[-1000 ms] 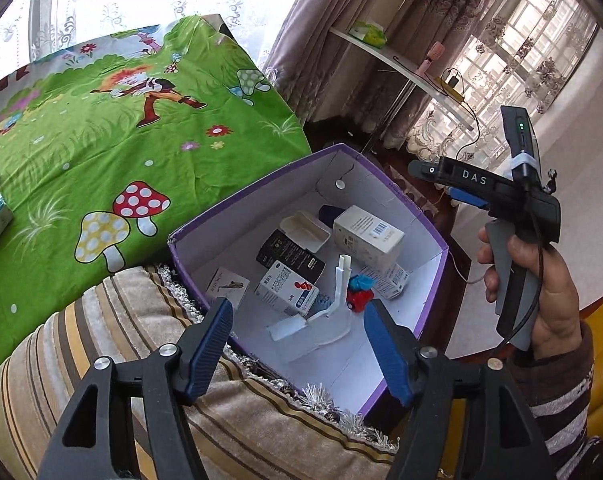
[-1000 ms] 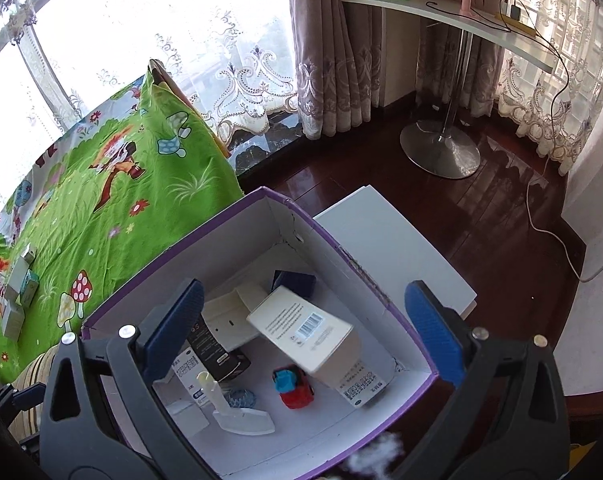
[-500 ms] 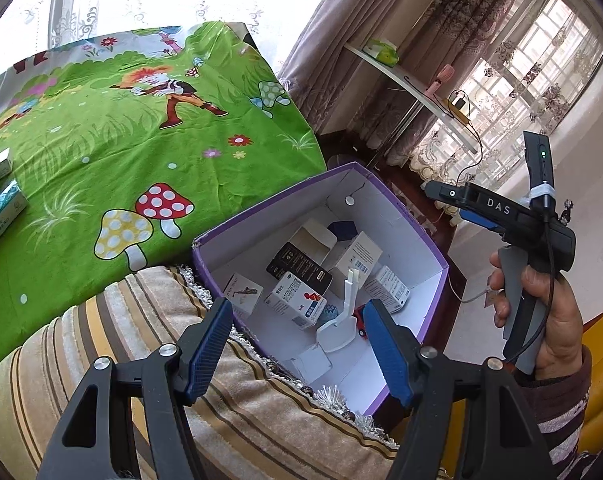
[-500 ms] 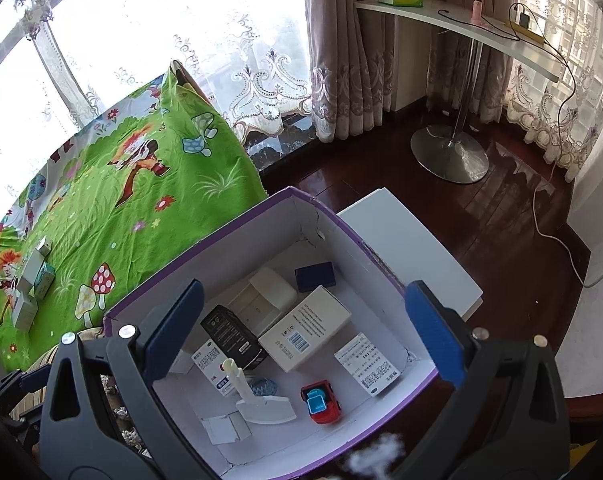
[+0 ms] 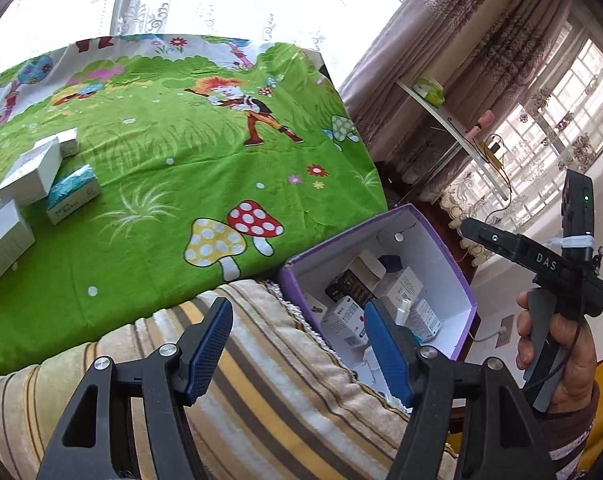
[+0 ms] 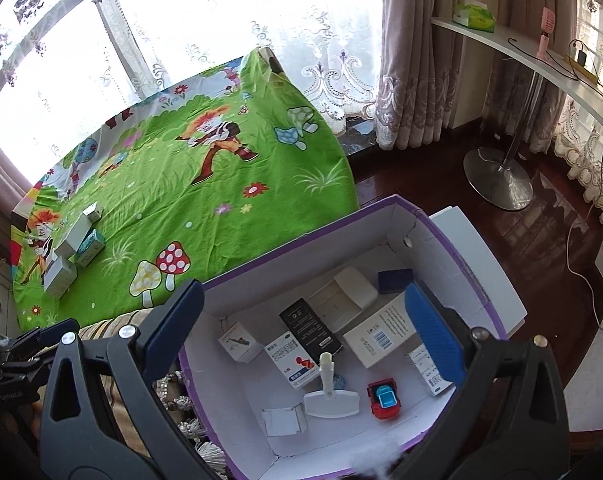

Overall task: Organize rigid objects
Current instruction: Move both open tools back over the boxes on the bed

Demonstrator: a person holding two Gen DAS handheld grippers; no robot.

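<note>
The purple-edged cardboard box with white inside walls (image 6: pixel 453 248) stands open at the foot of the green cartoon-print sheet (image 6: pixel 205 200), its near corner against a striped beige-and-brown cushion (image 5: pixel 285 376). Inside it lie a black rectangular carton (image 6: pixel 310 329), a large white carton with a barcode (image 6: pixel 381 330), a white-and-blue medicine carton with a red mark (image 6: pixel 294 363), a small dark blue box (image 6: pixel 395 281), an open white case (image 6: pixel 347 295), a white plastic scraper standing on its blade (image 6: pixel 330 388), a small red and blue toy car (image 6: pixel 384 398) and a little white folded card (image 6: pixel 282 420); the car and scraper sit near the front wall, apart from each other.

Far up the sheet, a cluster of white cartons and one teal tissue pack (image 5: pixel 72 194) lies well apart from the box, with bare green cloth between.

The left tool (image 5: pixel 297 352) hovers over the cushion, blue pads spread wide, gripping nothing. The right tool (image 6: pixel 301 330) hangs above the box mouth, also wide and empty, one pad past the left rim, the other over the right interior. Beyond the box's far side lies dark wooden floor (image 6: pixel 549 232).
</note>
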